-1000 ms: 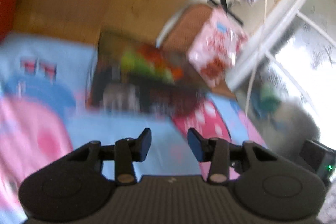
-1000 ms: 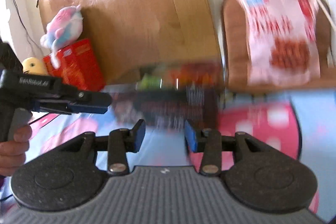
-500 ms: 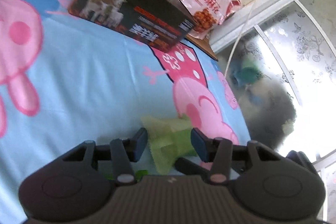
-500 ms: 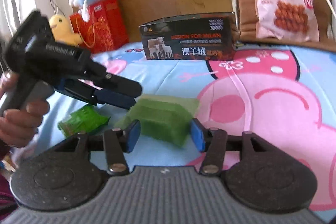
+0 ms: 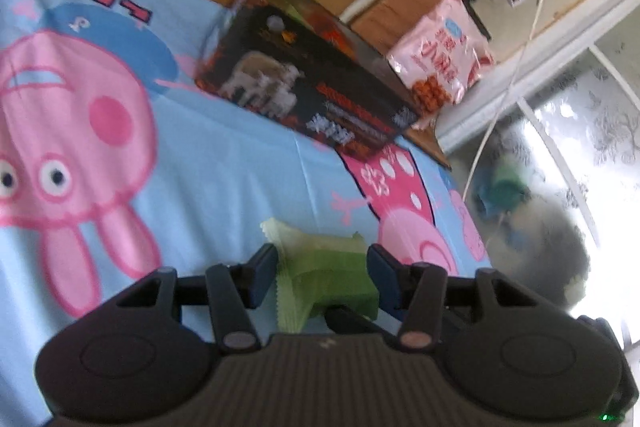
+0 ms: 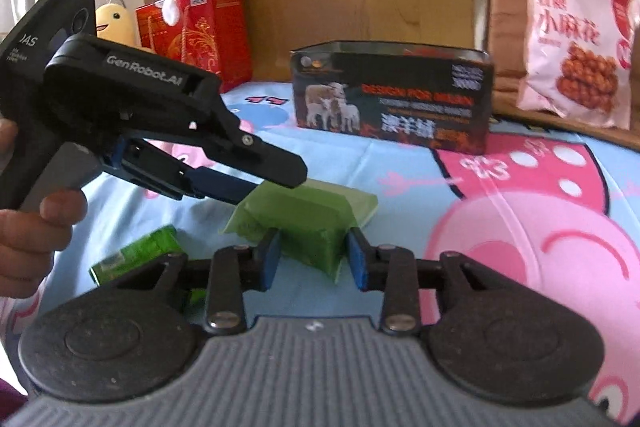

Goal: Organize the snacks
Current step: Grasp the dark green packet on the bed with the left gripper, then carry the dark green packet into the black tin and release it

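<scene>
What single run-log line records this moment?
phase: grasp | right gripper: closing around green snack packet | left gripper: open, straddling packet | black box: behind, open-topped

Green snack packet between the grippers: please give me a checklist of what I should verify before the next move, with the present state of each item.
1. Green packet lies between the right gripper fingers: ok; they are closing.
2. Right fingers already press firmly on it: cannot tell.
3. Left gripper is clear of the packet: not ok; its open fingers straddle the same packet.
4. Dark box has its top open to receive snacks: ok.
5. Small green packet lies outside the right fingers: ok.
</scene>
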Motion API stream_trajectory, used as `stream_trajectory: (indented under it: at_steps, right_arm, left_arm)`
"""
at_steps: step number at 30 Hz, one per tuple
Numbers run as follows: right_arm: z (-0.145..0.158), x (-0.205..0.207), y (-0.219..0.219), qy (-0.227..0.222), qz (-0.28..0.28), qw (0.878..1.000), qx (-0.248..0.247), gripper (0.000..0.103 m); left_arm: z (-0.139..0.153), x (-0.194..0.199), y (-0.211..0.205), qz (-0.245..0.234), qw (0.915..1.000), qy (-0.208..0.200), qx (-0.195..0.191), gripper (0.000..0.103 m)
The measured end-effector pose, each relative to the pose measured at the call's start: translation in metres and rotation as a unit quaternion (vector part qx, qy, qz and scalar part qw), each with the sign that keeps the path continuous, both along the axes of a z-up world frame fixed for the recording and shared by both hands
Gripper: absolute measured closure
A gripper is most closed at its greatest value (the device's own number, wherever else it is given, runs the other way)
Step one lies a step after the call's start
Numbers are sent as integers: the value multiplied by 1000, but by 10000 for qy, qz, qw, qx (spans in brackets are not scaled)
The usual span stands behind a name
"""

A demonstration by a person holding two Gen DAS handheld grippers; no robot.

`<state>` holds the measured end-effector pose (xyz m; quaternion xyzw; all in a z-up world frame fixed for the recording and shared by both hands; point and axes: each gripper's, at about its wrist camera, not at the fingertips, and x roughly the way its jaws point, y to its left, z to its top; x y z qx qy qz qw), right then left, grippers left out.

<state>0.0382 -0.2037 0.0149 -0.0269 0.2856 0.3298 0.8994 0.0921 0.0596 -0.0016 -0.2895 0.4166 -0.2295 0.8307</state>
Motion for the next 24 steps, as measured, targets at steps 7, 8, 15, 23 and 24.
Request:
stream_trajectory:
  at_steps: [7,8,15,23,24]
  right_arm:
    - [22,9,15,-462,76,9988,141,65]
    - [25,12,16,-517,73,9985,174,65]
    - [39,40,20,-745,30,9968,279,65]
    - [65,98,26,-1316,-178,9899,505,65]
    - [65,106,28,-1322,-199,9897,513,65]
  left_arm:
    - [34,10,12,190,9985,-522,22,53]
    - [38,13,12,201,9982,-569,33,53]
    - [57,47,11,175,9971,-729,127,53]
    - [87,107,4,235,9920,-1176,405,53]
    - [85,117,4,262,9920,-1150,444,53]
